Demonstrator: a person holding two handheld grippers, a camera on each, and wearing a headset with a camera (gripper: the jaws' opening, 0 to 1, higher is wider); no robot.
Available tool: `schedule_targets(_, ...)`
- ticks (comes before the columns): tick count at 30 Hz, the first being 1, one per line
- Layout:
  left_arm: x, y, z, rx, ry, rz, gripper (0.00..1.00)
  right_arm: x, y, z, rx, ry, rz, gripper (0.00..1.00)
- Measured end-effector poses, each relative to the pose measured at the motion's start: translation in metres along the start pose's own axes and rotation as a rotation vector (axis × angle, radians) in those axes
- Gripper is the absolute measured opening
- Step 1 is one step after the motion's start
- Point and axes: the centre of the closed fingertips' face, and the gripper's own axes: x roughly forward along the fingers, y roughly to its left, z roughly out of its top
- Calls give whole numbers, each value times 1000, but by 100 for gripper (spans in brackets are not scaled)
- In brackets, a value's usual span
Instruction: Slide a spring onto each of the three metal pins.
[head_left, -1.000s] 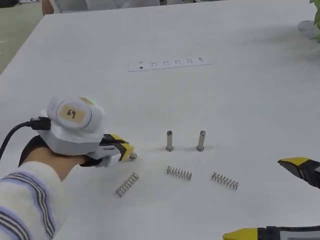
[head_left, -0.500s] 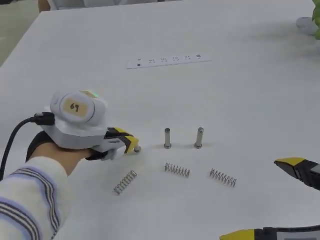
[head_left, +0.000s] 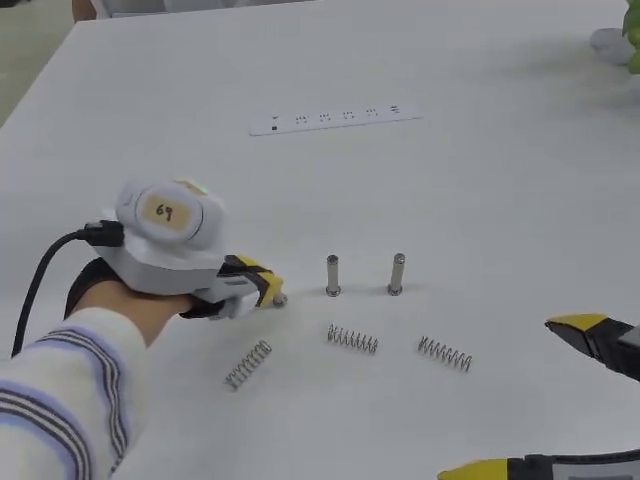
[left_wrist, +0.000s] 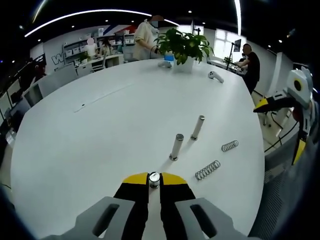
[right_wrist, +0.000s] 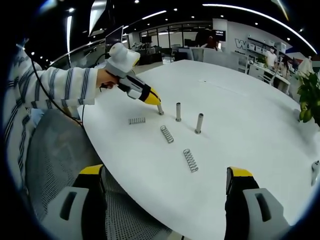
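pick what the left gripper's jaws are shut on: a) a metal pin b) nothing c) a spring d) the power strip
a: in the left gripper view the left gripper has its jaws shut on the head of a metal pin, while the nearest spring lies apart on the table.

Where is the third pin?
In the head view, the third pin is at the left, pinched upright in the left gripper. It sits just left of the middle pin, with the left spring in front of it.
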Motion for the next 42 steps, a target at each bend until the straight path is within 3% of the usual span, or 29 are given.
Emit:
schedule_targets(8,0,-1,0,-21,-2,-4,0,-1,0,1,7,-3,2,99)
schedule_targets(22,4,-3,2,20,-3,-12,1,-3,-4,0,11,-9,-8,99)
schedule_targets(42,5,2,2,9,10,14,4,-2,-2,1,17,-15,7,98)
